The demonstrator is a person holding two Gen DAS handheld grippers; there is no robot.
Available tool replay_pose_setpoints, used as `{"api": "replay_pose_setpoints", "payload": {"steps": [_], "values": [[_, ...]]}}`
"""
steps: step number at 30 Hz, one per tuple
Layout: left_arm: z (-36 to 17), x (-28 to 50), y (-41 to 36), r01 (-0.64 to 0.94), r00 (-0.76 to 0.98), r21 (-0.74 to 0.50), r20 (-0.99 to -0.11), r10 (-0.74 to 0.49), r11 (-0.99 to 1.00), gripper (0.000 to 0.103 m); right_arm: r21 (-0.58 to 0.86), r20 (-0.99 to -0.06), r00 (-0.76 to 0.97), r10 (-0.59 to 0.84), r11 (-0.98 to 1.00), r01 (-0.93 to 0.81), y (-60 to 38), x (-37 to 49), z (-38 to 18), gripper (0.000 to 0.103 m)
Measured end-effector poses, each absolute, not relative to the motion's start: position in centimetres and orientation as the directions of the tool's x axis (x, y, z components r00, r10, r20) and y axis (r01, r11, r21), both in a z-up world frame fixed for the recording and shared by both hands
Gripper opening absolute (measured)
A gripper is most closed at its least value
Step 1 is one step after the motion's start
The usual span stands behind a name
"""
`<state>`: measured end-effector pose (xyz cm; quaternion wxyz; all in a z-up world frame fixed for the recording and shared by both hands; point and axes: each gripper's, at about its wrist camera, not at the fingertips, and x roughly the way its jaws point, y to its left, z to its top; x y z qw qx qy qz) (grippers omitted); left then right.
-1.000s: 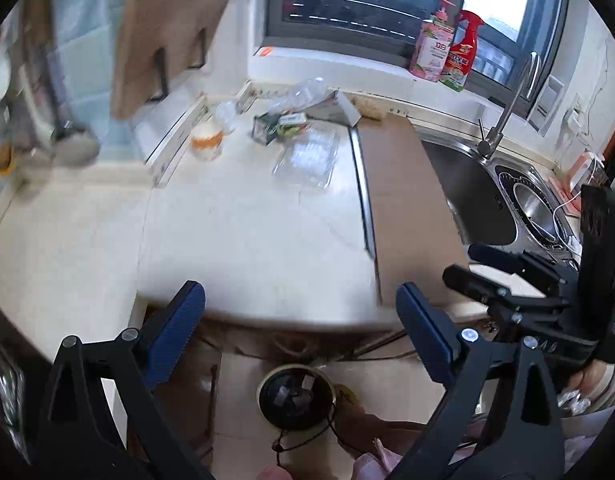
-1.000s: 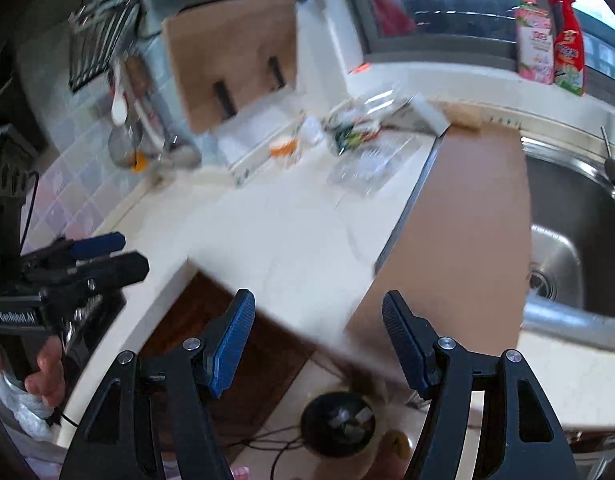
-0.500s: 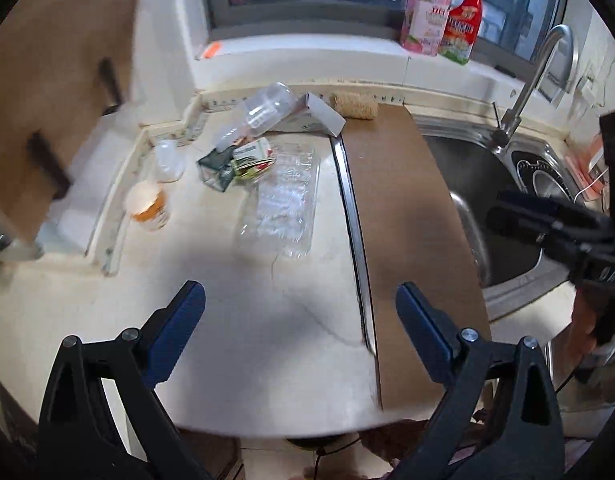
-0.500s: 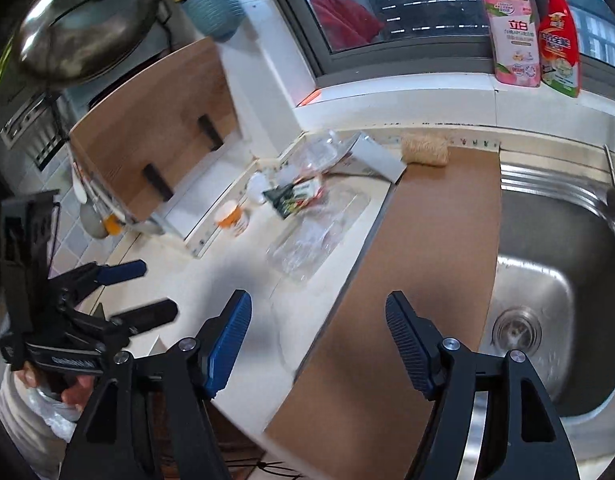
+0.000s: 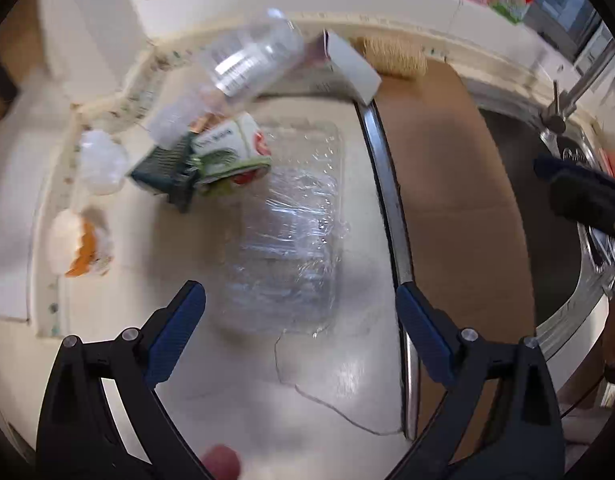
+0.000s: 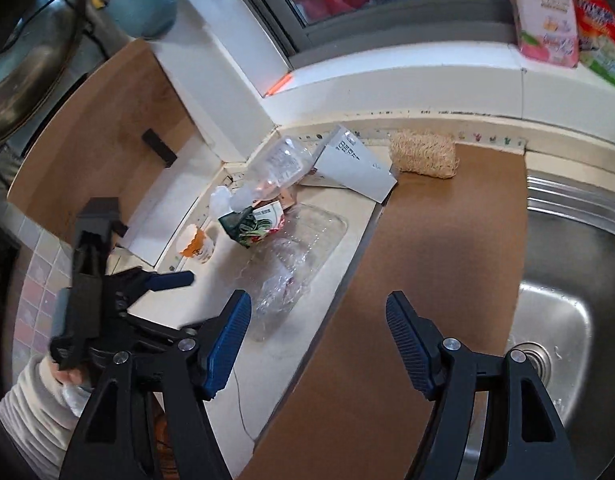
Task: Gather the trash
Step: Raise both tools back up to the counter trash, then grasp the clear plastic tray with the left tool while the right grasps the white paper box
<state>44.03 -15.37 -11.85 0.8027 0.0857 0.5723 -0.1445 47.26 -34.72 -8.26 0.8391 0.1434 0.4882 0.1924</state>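
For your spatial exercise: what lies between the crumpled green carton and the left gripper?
The clear plastic tray lies between the green carton and the left gripper, shown in the left wrist view.

Blurring across the clear bottle and green carton, leaving print unreadable. Cutting off the pink bottle at the top edge. Hiding the right gripper partly past the frame's rim.

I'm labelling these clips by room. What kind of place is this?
Most likely a home kitchen: a steel sink beside a pale countertop, and a pan hanging by the tiled wall.
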Motion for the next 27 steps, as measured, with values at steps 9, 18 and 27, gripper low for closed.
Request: {"api": "replay_pose_setpoints", "payload": {"steps": [9,18,27], "values": [[-16.7,47.4,-15.6,0.329,0.24,0.004,-0.968,-0.079,0.944,0.095,0.436,-0.775,0.413,0.479,0.877,-0.199,-33.5,50.6,-11.1,0.071],[-19.3,49.1,-15.7,0.308,0.23,0.026,-0.972,-0.048,0.951,0.095,0.428,-0.783,0.408,0.47,0.883,-0.196,-32.6,52.9,-12.4,0.071],[-18.6,48.4,-14.7,0.263,0.282,0.028,-0.958,-0.049,0.964,0.083,0.343,-0.803,0.437,0.406,0.914,-0.217,-32.1,56.1,-13.0,0.074]]}}
